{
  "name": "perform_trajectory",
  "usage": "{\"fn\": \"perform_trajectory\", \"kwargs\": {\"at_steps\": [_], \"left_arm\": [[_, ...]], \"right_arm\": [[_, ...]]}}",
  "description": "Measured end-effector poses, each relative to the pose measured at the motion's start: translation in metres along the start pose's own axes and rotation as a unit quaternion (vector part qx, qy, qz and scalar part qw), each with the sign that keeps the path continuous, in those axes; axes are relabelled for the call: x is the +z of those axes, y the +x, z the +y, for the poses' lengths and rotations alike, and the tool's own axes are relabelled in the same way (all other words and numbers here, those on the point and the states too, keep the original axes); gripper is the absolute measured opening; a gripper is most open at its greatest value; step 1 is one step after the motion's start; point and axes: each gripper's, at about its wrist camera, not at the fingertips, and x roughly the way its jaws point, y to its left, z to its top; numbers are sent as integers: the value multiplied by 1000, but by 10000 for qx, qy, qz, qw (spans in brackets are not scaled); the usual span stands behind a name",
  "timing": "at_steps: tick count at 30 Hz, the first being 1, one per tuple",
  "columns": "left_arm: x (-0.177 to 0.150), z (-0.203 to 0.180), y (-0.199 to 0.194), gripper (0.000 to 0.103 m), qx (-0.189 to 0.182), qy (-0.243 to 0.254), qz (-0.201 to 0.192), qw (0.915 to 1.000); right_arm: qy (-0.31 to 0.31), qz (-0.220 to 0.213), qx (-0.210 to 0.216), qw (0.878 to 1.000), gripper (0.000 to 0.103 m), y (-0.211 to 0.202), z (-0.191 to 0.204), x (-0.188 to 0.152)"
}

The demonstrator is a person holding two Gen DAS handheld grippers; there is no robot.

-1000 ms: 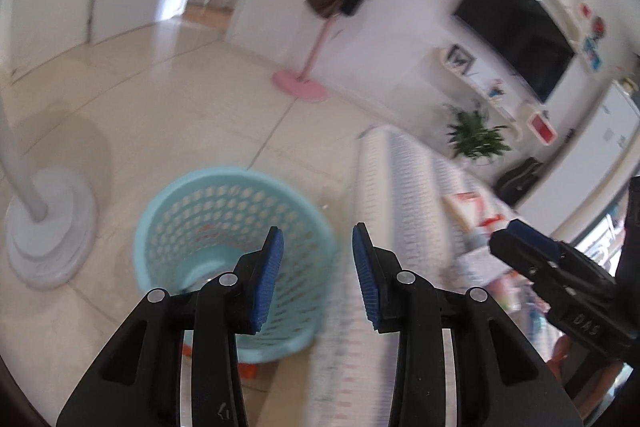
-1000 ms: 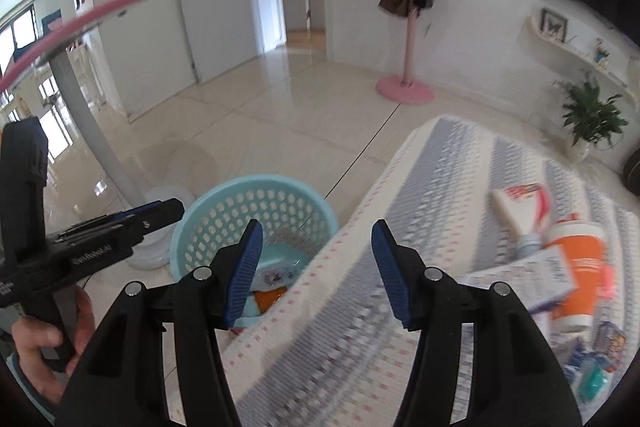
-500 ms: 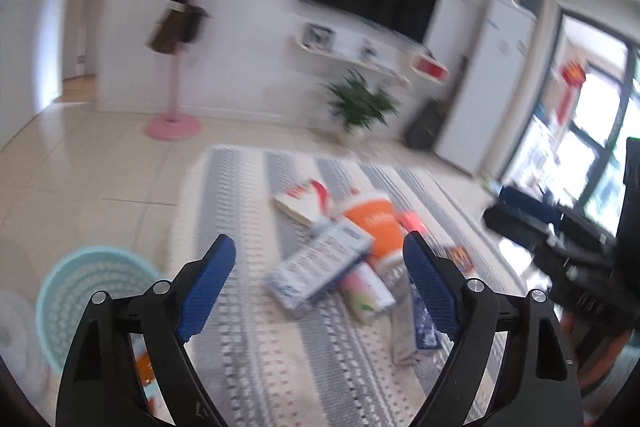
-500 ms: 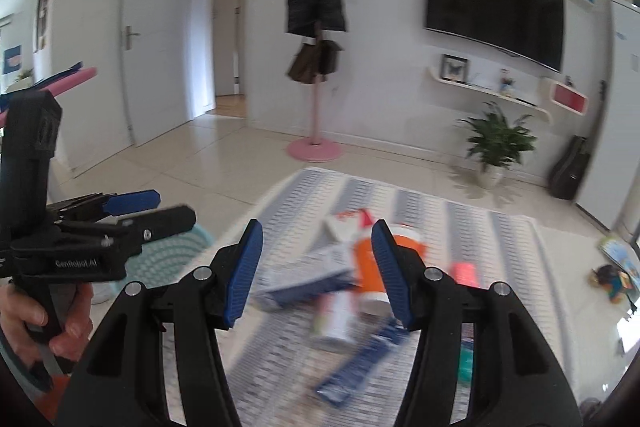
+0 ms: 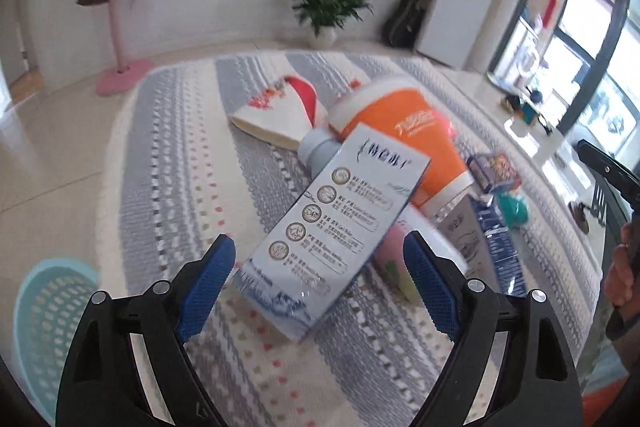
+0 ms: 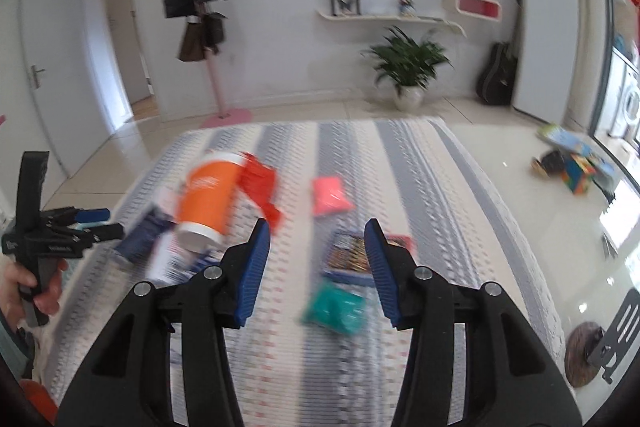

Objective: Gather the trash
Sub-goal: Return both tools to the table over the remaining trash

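Trash lies on a striped grey-and-white rug (image 5: 184,155). My left gripper (image 5: 316,283) is wide open just above a white-and-blue carton (image 5: 340,227) that lies between its fingers. Behind it lie an orange cup (image 5: 408,131) and a white-and-red packet (image 5: 280,111). A teal mesh basket (image 5: 44,315) stands at the lower left. My right gripper (image 6: 316,267) is open and empty over the rug, with a teal wrapper (image 6: 336,307), a patterned blue packet (image 6: 348,255) and a pink packet (image 6: 330,195) ahead. The orange cup (image 6: 208,195) also shows there.
A pink coat stand (image 6: 216,83) with a dark coat, a potted plant (image 6: 408,71), a guitar (image 6: 500,75) and a fridge (image 6: 548,11) line the far wall. Toys (image 6: 576,163) lie on the tiled floor right of the rug.
Both grippers have swung from the basket to the trash pile on the rug. My left gripper has opened wide and come down close around the carton. My right gripper has opened wider.
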Motion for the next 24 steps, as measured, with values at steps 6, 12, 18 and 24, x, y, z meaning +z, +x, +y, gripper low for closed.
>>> {"fn": "perform_trajectory", "kwargs": {"at_steps": [6,12,18,24], "left_arm": [[3,6,29,80,-137,-83,229,9996],[-8,6,21,59,-100,-765,119,9970],[-28,-13,2,52,32,-1381,144,9903],[-40,-24,-23,52,281,-1664,92,9856]], "right_arm": [[142,246,-102,9995,46,21,-21,-19],[203,472,-146,9986,46,38,-26,-37],[129,766,-128,9969,47,52,-27,-53],[96,1192,237,9925,62,75,-26,-55]]}}
